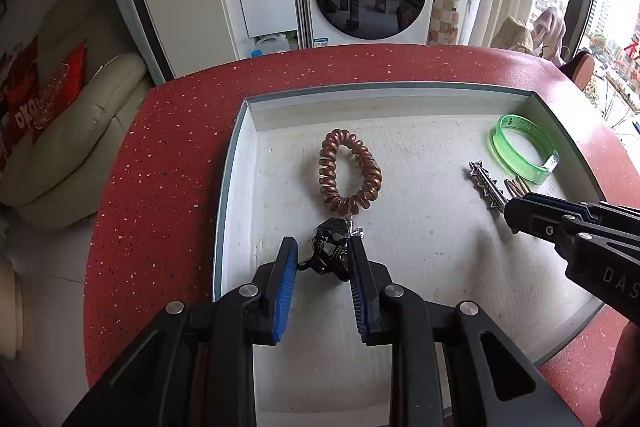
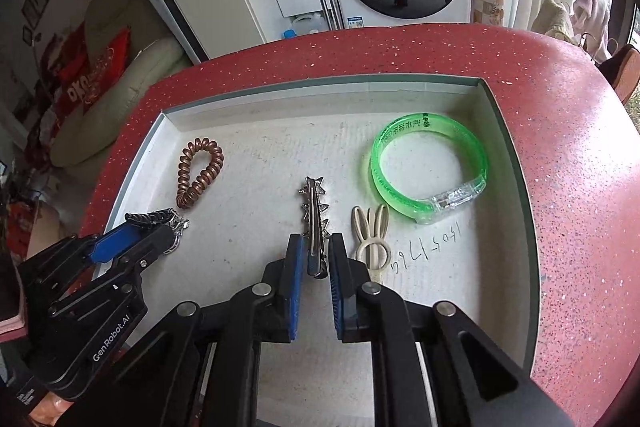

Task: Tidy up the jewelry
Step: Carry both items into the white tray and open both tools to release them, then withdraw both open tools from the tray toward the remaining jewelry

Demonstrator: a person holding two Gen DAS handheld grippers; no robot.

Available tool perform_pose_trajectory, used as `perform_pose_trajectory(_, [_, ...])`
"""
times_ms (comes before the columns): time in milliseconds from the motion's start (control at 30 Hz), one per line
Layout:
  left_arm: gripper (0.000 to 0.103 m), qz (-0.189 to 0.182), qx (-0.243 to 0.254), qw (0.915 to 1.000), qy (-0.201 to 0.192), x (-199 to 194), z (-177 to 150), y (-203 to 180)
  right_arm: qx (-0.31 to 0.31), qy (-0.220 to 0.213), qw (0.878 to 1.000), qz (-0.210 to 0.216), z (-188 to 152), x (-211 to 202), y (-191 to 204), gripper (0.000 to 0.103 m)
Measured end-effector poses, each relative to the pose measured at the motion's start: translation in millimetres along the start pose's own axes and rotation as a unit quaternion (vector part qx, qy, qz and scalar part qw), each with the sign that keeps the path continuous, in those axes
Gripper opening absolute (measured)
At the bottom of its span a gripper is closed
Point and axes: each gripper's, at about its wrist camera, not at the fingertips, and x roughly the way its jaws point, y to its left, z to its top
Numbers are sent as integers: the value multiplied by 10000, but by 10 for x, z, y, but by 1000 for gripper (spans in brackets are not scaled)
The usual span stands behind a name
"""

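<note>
Star hairpin lies between parted right tongs; left tongs straddle black bracelet.

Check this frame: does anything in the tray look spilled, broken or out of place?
Nothing stands out. The coil hair tie, star hair clip, rabbit clip and green bangle lie apart, intact, inside the tray.

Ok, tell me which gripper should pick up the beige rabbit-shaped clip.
Right. The right gripper straddles the silver star hair clip, directly beside the beige rabbit-shaped clip. The left gripper sits across the tray at the dark chain piece.
</note>
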Motion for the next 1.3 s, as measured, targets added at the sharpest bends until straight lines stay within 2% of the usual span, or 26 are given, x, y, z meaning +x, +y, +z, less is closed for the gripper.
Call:
perform_pose_trajectory(67, [44,-7,-40,10000,-9,-11,-2,12,20,-53,10000,43,-25,-68,-3,36])
perform_pose_trajectory(100, [44,-22,-52,10000,-11,-17,-2,12,24,-89,9999,54,-33,-101,3,37])
perform_pose_trajectory(500, [44,-50,-149,9997,-184,-136,7,51,101,-186,9997,109,-102,-308,43,38])
perform_pose_trajectory(800, [44,66,-85,9996,-251,-205,10,43,125,-187,9997,33,-123,-332,46,38])
perform_pose_trajectory(833, [56,79,-104,9996,-257,-212,18,48,124,-183,9998,31,-126,-335,46,38])
perform_pose_trajectory(867, [100,106,-135,9995,-265,-222,23,55,125,-183,9998,31,-134,-339,46,38])
perform_pose_trajectory(967, [103,247,-148,9977,-608,-345,18,54,121,-180,9998,26,-142,-343,47,38])
perform_pose_trajectory(1133, [103,274,-98,9972,-687,-434,11,51,162,-119,9998,27,-169,-344,45,38])
perform_pose_trajectory(1200, [103,251,-143,9970,-722,-477,-7,80,175,-137,9997,79,-199,-367,48,49])
perform_pose_trajectory(1267, [103,217,-194,9967,-756,-528,-35,114,221,-242,9993,155,-230,-418,47,86])
perform_pose_trajectory(1300, [103,204,-222,9966,-767,-555,-49,137,259,-308,9989,219,-247,-449,40,88])
